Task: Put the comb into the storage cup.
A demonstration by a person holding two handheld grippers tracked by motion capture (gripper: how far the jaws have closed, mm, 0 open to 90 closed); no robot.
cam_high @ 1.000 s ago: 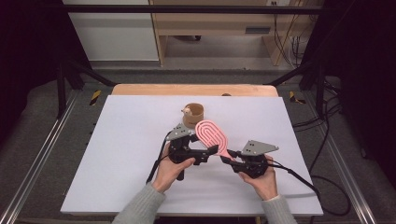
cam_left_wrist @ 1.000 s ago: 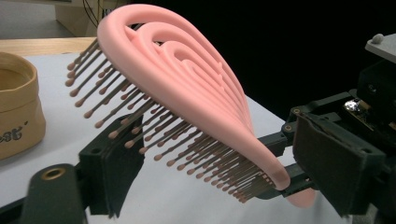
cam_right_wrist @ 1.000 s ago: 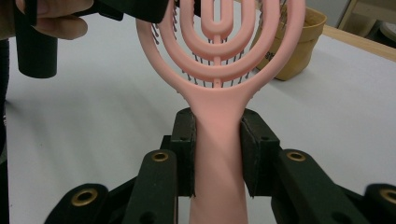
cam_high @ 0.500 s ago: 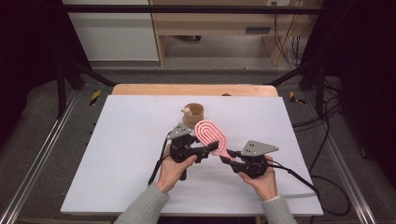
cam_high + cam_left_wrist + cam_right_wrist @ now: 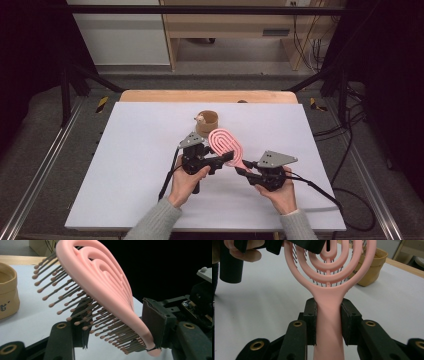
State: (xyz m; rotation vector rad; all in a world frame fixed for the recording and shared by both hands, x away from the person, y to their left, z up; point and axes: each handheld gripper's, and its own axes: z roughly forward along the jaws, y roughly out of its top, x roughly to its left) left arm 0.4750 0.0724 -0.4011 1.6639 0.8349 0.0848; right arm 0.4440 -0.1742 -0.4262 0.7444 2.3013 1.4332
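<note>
Two grippers share one pink hairbrush [image 5: 227, 144] here, held up off the white table [image 5: 125, 165] a little nearer the person's edge than the far one, about midway between the side edges. The right gripper [image 5: 328, 315] is clenched on the brush's handle, both pads flat against its sides just below where the handle swells into the head. The left gripper [image 5: 117, 325] has just been closing across the head: one pad sits against the smooth pink back near the lower rim, the other is in among the bristles [image 5: 75, 305], though I cannot tell whether that second pad bears firmly yet.

To my eye the brush is a light thing, moulded plastic, stiff in the handle and in those open concentric ribs, so it should not droop or twist when carried by one end. The back looks smooth and may slide under a pad. The bristles are thin and springy and will give way, so a squeeze through them feels like a poor hold. The handle seems the sound place to take it; the rim of the head would be second best.

A small tan pot [image 5: 207, 122] stands just beyond, toward the far edge, apart from the brush.
</note>
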